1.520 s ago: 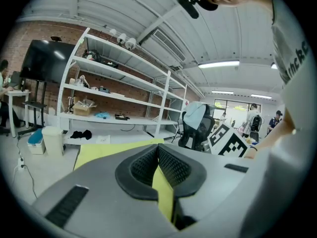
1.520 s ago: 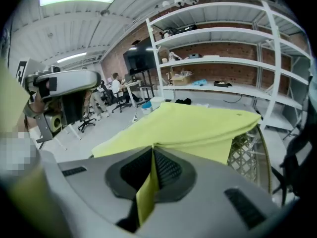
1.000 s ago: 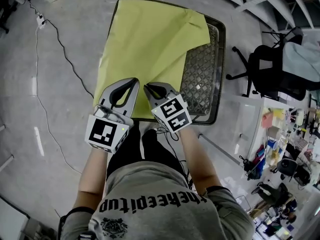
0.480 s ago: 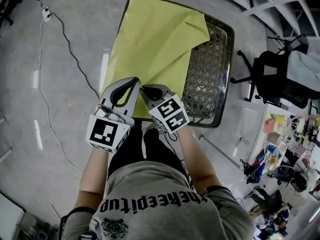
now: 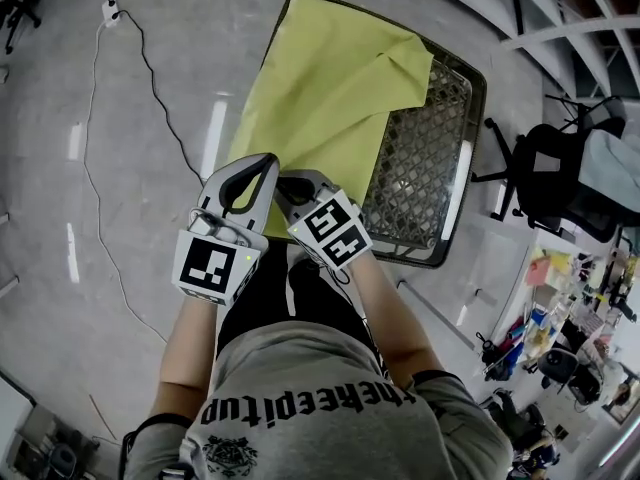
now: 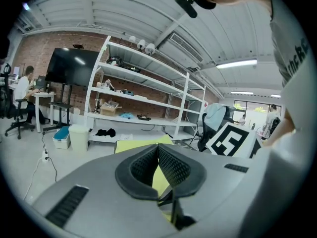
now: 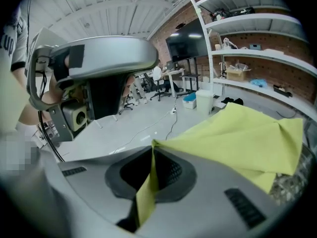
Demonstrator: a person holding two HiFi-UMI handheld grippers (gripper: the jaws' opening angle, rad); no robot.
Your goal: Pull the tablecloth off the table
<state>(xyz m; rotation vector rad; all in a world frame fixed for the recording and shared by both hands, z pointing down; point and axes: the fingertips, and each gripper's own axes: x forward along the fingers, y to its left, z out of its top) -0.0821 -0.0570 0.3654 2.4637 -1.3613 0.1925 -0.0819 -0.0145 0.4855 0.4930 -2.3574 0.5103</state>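
Note:
A yellow-green tablecloth point(image 5: 330, 93) covers the left part of a black metal mesh table point(image 5: 418, 158); its far right corner is folded back. My left gripper point(image 5: 266, 163) is shut on the cloth's near edge, and a strip of cloth point(image 6: 159, 175) shows between its pads. Just right of it, my right gripper point(image 5: 286, 181) is shut on the same edge. In the right gripper view the tablecloth point(image 7: 247, 138) stretches away from the right gripper point(image 7: 151, 152), and a fold hangs down through the closed jaws. The two grippers sit side by side, almost touching.
A black office chair point(image 5: 545, 168) stands right of the table. On the floor to the left a cable point(image 5: 150, 98) runs to a power strip point(image 5: 110, 10). White shelves point(image 6: 143, 93), a dark screen point(image 6: 72, 66) and a seated person point(image 6: 24, 90) lie beyond the table.
Table and cloth have drifted to the right in the head view. Both grippers kept their grip on the near edge, and the right one has turned slightly towards the left one.

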